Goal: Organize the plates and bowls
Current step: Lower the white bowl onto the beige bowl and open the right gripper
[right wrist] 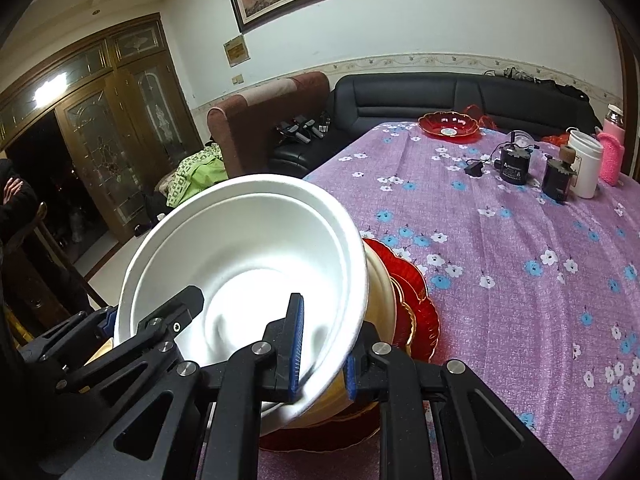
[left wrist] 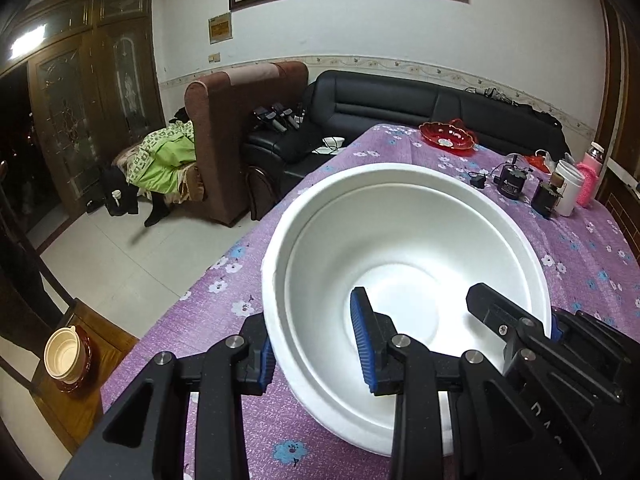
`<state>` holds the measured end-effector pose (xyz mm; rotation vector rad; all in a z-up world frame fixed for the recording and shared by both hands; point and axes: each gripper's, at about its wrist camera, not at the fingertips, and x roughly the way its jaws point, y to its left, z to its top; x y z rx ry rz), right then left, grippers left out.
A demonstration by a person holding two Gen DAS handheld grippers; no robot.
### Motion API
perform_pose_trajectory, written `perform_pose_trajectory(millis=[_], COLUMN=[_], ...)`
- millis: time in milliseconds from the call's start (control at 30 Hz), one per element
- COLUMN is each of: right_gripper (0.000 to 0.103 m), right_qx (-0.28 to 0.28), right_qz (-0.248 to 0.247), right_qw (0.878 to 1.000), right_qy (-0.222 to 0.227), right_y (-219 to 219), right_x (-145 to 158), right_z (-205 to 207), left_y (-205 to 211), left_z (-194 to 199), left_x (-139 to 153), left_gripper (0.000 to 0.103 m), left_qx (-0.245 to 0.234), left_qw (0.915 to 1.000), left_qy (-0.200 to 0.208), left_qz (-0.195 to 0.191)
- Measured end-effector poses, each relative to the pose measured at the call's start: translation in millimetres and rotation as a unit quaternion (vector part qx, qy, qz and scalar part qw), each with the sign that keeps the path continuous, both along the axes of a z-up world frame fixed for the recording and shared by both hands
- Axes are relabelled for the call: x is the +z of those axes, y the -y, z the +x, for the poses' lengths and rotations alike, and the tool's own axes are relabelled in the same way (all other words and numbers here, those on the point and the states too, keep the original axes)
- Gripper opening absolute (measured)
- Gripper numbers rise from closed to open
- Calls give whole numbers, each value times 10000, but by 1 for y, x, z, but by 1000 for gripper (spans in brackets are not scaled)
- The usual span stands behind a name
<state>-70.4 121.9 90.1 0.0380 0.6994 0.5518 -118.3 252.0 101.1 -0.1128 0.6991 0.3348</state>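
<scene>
A white foam bowl (left wrist: 404, 256) fills the left wrist view over the purple flowered tablecloth (left wrist: 224, 320). My left gripper (left wrist: 316, 356) is shut on its near-left rim, one finger inside and one outside. My right gripper (right wrist: 322, 360) is shut on the opposite rim of the same white bowl (right wrist: 248, 248); its fingers (left wrist: 504, 316) also show inside the bowl in the left wrist view. The bowl is tilted, nested over a cream bowl (right wrist: 380, 280) that sits on red gold-edged plates (right wrist: 420, 312).
A red dish (right wrist: 450, 124) stands at the table's far end. A white cup (right wrist: 584, 164), a pink bottle (right wrist: 612, 152) and dark small devices (right wrist: 514, 162) stand at the far right. A cream bowl (left wrist: 60, 354) rests on a wooden stand left of the table. Sofas stand behind.
</scene>
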Motion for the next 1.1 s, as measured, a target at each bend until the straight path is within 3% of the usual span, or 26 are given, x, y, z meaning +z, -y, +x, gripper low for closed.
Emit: perform_pose_trajectory(millis=[1100], right_gripper=[19], right_qx=[106], right_qz=[31], right_qw=[9999], right_qy=[-98], right_y=[-4], right_x=[-8], right_z=[13], left_y=[-10], left_z=[21], left_x=[-14], left_gripper=[31], left_qx=[-163], left_qw=[9992], left_qy=[-266], left_qz=[-255])
